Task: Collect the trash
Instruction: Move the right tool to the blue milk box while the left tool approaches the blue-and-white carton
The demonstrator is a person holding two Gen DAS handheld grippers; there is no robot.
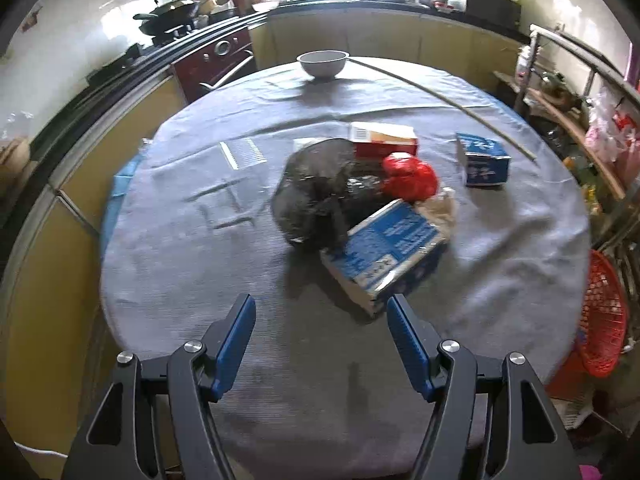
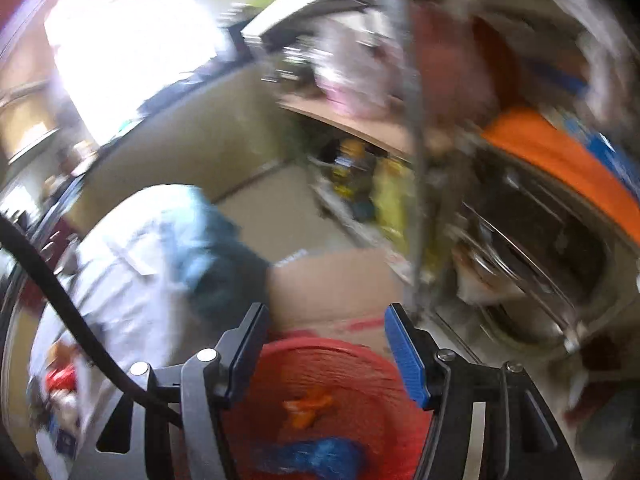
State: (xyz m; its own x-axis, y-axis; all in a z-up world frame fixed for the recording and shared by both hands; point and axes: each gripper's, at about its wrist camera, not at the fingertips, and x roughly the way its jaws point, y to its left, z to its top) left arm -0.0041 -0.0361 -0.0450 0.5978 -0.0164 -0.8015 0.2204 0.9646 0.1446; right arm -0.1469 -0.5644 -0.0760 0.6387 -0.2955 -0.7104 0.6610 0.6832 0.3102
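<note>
- We see the trash heaped on the grey cloth-covered round table (image 1: 168, 280): a blue and white printed cardboard carton (image 1: 386, 252) lies nearest, just ahead of the left claw (image 1: 320, 312) and a little right of its centre line
- That carton's long axis runs on a slant, near left corner towards far right, so it lies roughly across the gap between the fingers, not along it
- Touching the carton's far side sit a crumpled dark plastic bag (image 1: 316, 192) and a scrunched red plastic bag (image 1: 410, 176); behind them lies a red and white flat box (image 1: 384, 140), and off to the right a small blue cube-shaped box (image 1: 484, 160) stands apart
- The left claw is spread with nothing between its blue pads, hovering over bare cloth
- The right claw (image 2: 326, 324) is also spread and empty, aimed at a red mesh plastic basket (image 2: 320, 372) with orange and blue scraps inside; we judge the left hand nearer the heap
- Print on the boxes is too blurred for us to read; no brand can be told
- Further off, a white bowl (image 1: 323, 63) rests at the table's far edge
</note>
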